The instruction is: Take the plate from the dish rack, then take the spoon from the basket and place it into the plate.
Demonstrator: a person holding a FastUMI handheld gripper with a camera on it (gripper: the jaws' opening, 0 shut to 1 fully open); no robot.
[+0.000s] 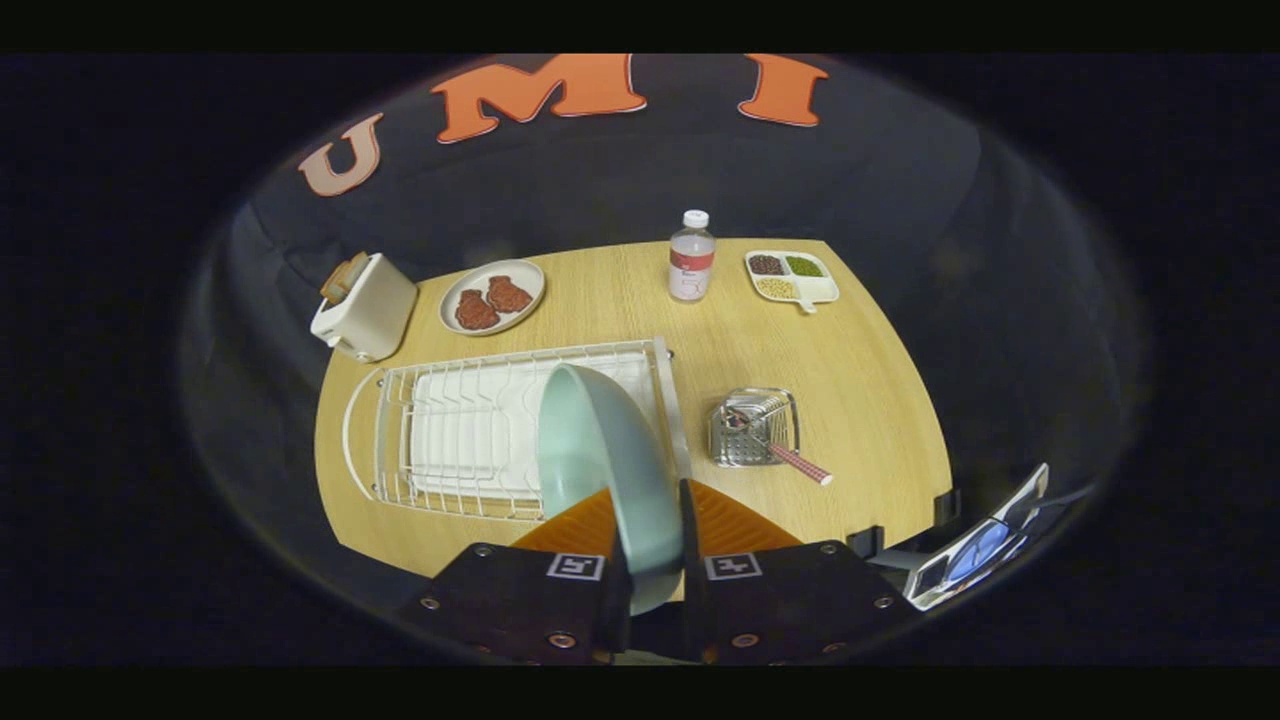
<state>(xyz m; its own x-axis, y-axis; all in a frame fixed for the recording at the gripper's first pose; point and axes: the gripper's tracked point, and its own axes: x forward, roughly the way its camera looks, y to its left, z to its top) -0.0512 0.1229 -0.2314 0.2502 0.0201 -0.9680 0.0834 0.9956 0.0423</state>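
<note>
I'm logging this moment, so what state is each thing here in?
gripper: jaws shut on the plate
plate: on edge, held above the dish rack
dish rack: no dishes in it
spoon: in the basket, handle sticking out
basket: upright on the table
bottle: upright, capped
toaster: bread in the slot

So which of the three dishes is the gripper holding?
The pale green plate, pinched on edge by the gripper over the rack. The meat plate and divided tray sit far back.
</note>
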